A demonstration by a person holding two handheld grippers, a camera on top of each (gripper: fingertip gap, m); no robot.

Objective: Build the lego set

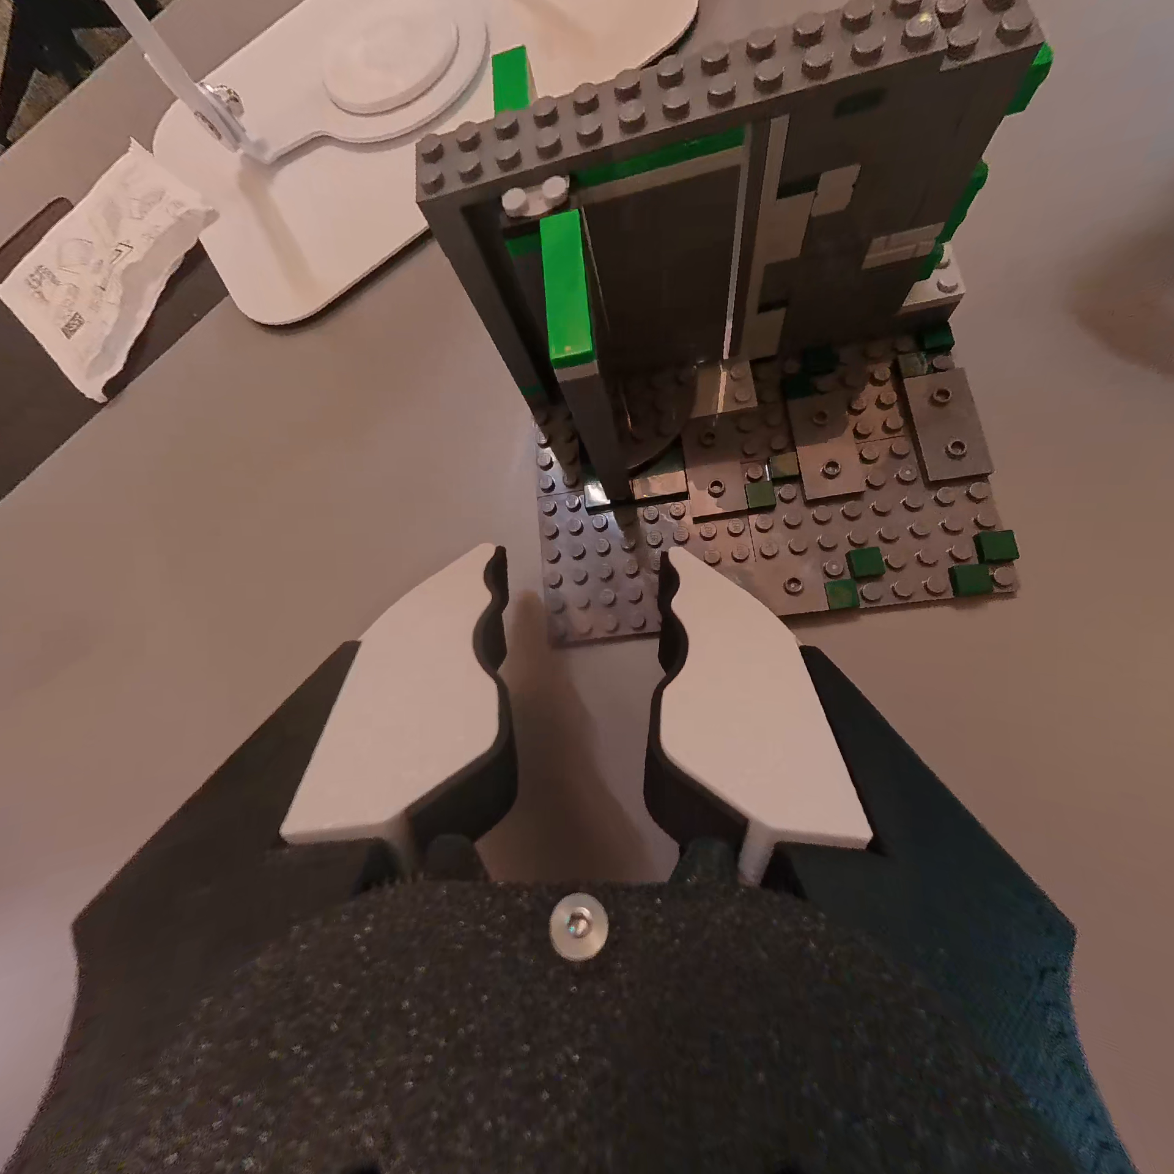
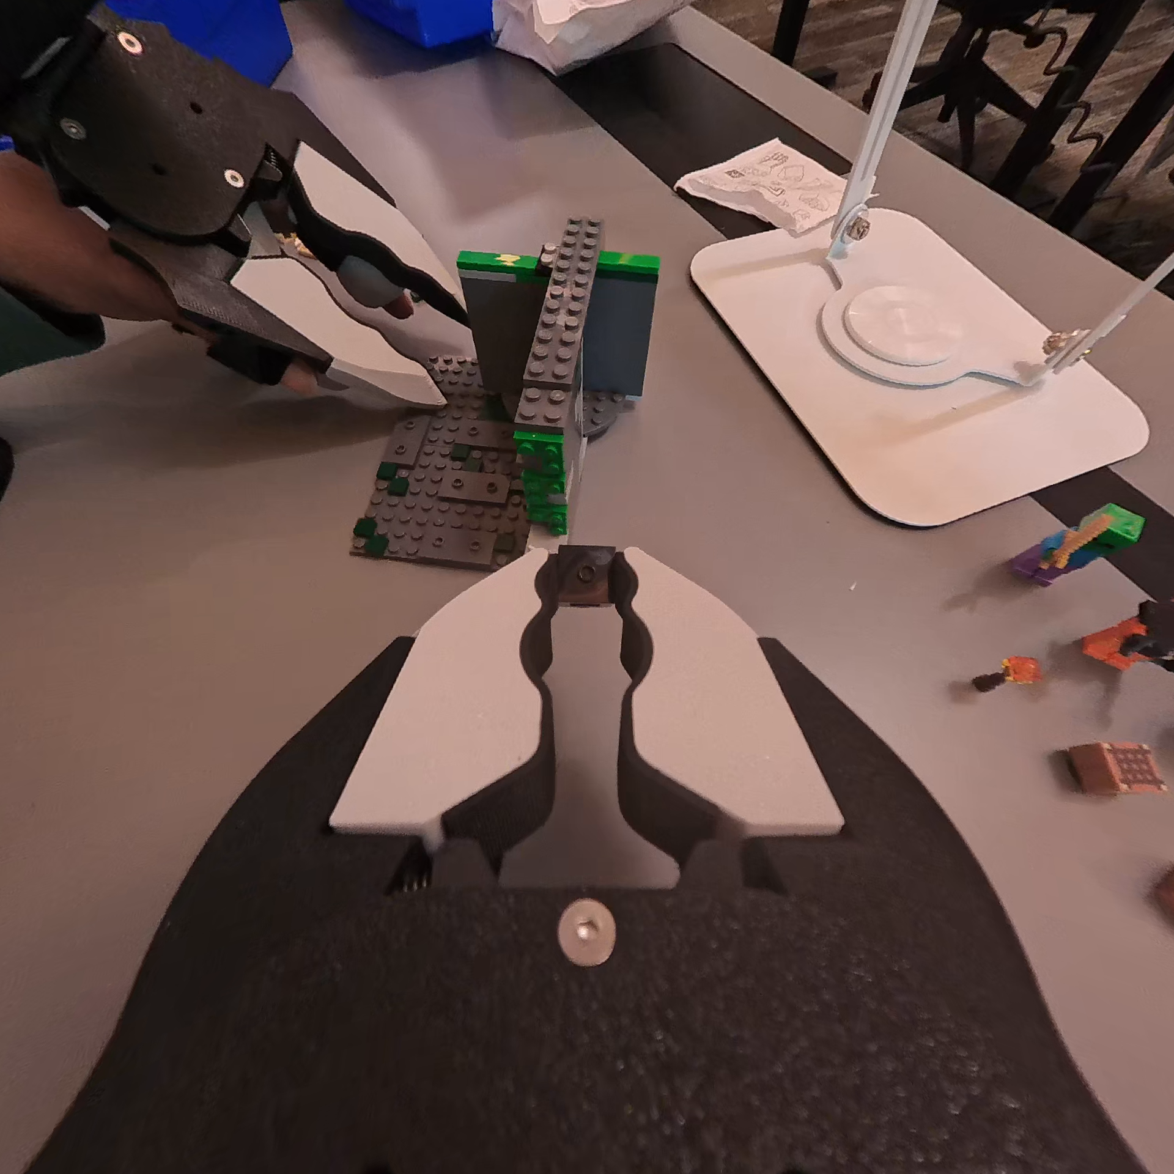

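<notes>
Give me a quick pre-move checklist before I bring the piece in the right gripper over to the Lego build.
1. Right gripper holds the dark square piece at its fingertips: ok.
2. Left gripper open and holding nothing: ok.
3. Left gripper off the build: cannot tell; its tips sit at the baseplate corner by the grey wall.
4. Bare studs free on the baseplate's front: ok.
5. Table between the piece and the baseplate free of loose parts: ok.
6. Piece's underside facing the studs: cannot tell.
</notes>
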